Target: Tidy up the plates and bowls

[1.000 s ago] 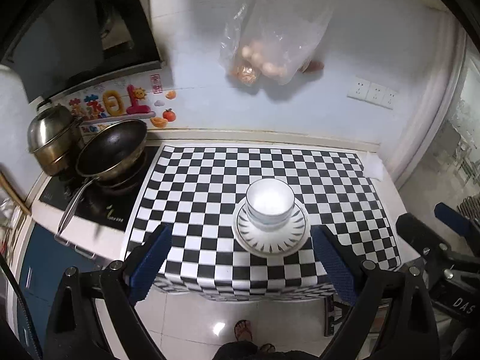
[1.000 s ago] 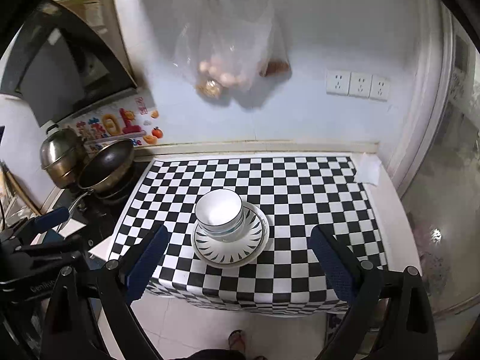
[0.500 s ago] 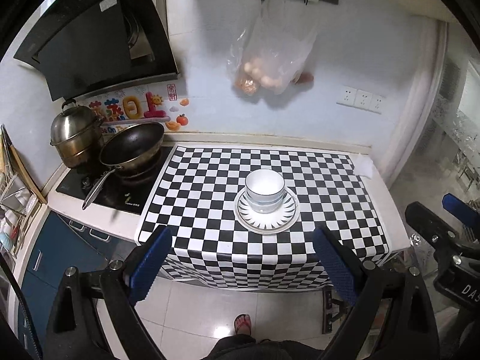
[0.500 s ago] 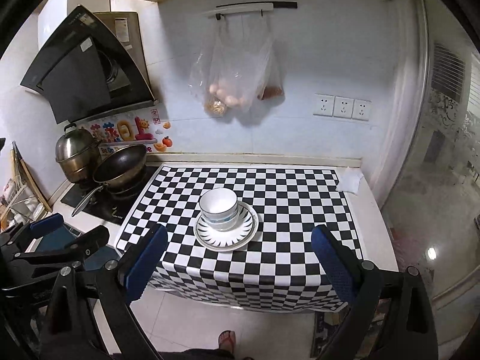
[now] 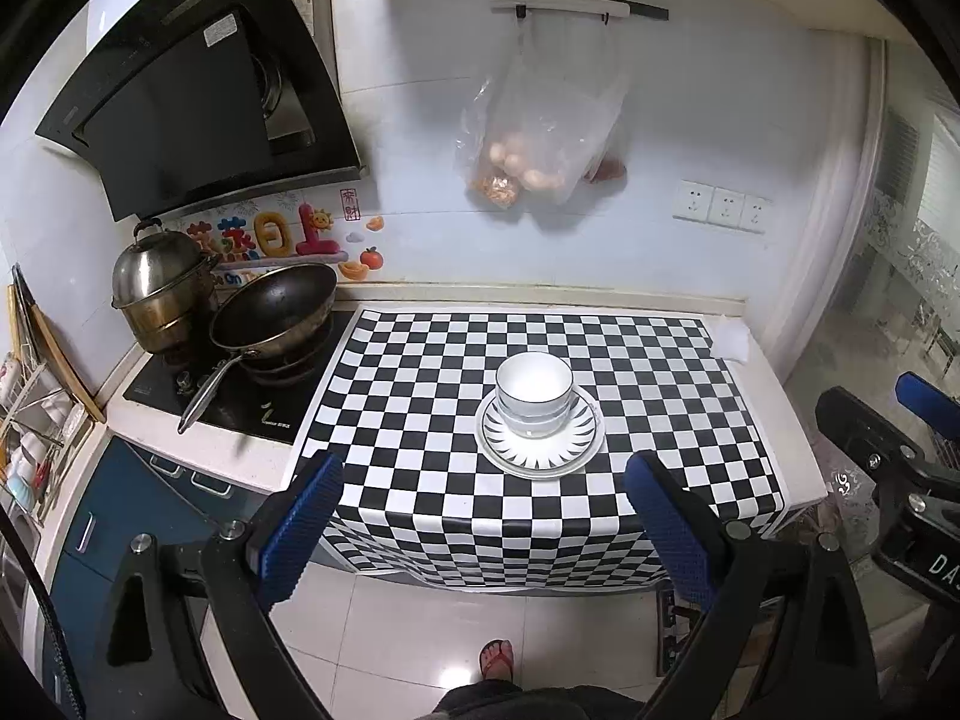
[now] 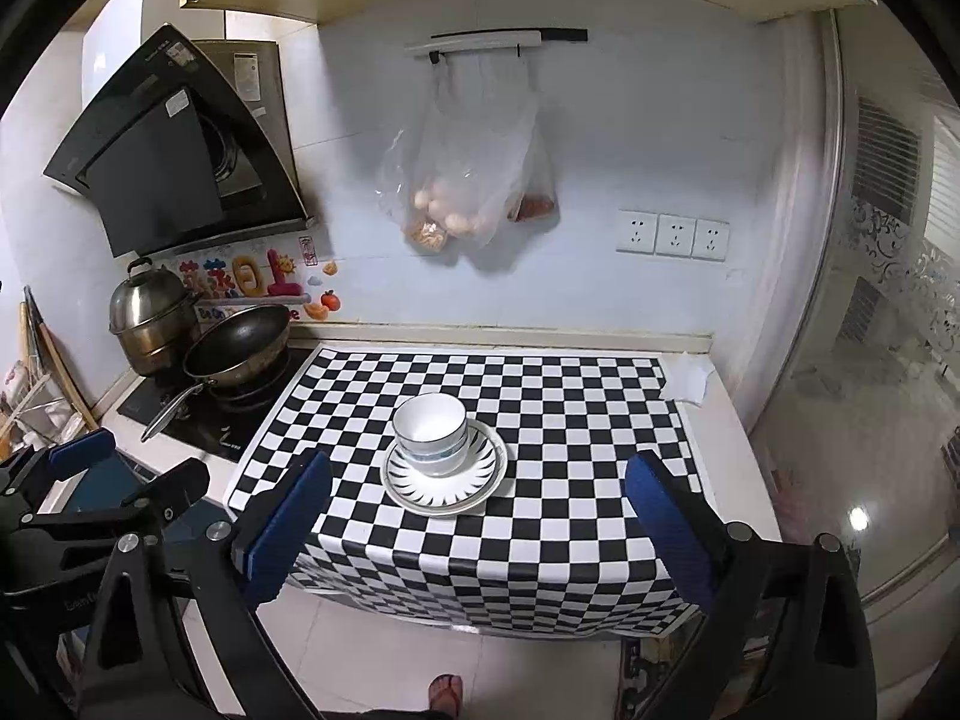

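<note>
- The left gripper (image 5: pixel 483 477) has its two blue fingers (image 5: pixel 300 516) far apart, and it holds nothing.
- The right gripper (image 6: pixel 477 480) also has its blue fingers (image 6: pixel 669 516) far apart, and it holds nothing.
- Both grippers hang in the air in front of the counter, away from the dishes.
- A stack of white bowls (image 5: pixel 534 393) sits on a plate (image 5: pixel 538 441) with dark stripes around its rim.
- The plate rests on a black and white checkered cloth (image 5: pixel 420 414), close to the middle of it.
- In the right view the bowls (image 6: pixel 430 432) sit a bit to the left on the plate (image 6: pixel 444 477), not right in the middle.
- The cloth (image 6: pixel 600 450) covers the counter and hangs down over the front edge.
- To the left of the cloth there is a dark pan (image 5: pixel 273 309) on the stove (image 5: pixel 240 402), with its long handle pointing to the front.
- A shiny metal pot (image 5: pixel 159 288) with a lid stands behind the pan.
- A clear plastic bag (image 5: pixel 534 132) with round things inside hangs from a rail on the wall.
- Three white sockets (image 6: pixel 672 234) are on the wall to the right.
- A foot in a sandal (image 5: pixel 497 657) stands on the shiny floor below.
</note>
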A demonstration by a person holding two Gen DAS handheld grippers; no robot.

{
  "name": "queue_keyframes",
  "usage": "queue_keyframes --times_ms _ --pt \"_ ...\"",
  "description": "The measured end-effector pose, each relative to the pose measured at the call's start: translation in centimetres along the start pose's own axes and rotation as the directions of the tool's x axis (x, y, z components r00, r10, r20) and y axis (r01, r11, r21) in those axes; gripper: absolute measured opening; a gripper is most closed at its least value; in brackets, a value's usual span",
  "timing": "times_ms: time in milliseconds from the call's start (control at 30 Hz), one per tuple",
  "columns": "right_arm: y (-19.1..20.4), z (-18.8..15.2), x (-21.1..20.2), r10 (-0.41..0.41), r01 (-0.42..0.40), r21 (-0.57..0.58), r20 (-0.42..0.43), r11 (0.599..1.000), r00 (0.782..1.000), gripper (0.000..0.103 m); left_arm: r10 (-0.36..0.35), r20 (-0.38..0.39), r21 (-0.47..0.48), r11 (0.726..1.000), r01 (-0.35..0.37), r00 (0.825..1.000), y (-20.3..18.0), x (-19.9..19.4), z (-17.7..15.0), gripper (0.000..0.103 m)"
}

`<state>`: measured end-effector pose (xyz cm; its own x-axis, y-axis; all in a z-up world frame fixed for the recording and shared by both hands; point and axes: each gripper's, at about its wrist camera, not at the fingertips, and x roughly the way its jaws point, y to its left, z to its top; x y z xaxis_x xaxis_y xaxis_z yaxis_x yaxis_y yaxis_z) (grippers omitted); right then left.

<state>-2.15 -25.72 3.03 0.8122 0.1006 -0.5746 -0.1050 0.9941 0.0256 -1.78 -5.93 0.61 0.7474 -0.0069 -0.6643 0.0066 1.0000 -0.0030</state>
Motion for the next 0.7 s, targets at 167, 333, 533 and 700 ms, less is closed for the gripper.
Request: queue_keyframes --times_ms 167,333,533,700 --pt "0.2 0.6 0.3 -0.007 0.007 -0.005 0.001 1.0 1.0 0.101 -0.012 0.001 -0.008 1.0 0.012 1.0 0.3 0.1 0.3 0.101" --pt "0.3 0.8 0.7 -0.012 0.012 -0.003 0.006 1.0 1.0 0.101 -0.009 0.008 -0.016 1.0 0.009 1.0 0.7 0.2 0.8 0.101" --pt "0.5 0.9 0.9 -0.019 0.019 -0.001 0.004 1.0 1.0 0.101 -0.012 0.011 -0.02 1.0 0.012 1.0 0.9 0.3 0.9 0.101" --pt "0.4 0.9 1.4 -0.028 0.029 -0.008 0.003 1.0 1.0 0.101 -0.009 0.005 -0.016 1.0 0.009 1.0 0.9 0.4 1.1 0.101"
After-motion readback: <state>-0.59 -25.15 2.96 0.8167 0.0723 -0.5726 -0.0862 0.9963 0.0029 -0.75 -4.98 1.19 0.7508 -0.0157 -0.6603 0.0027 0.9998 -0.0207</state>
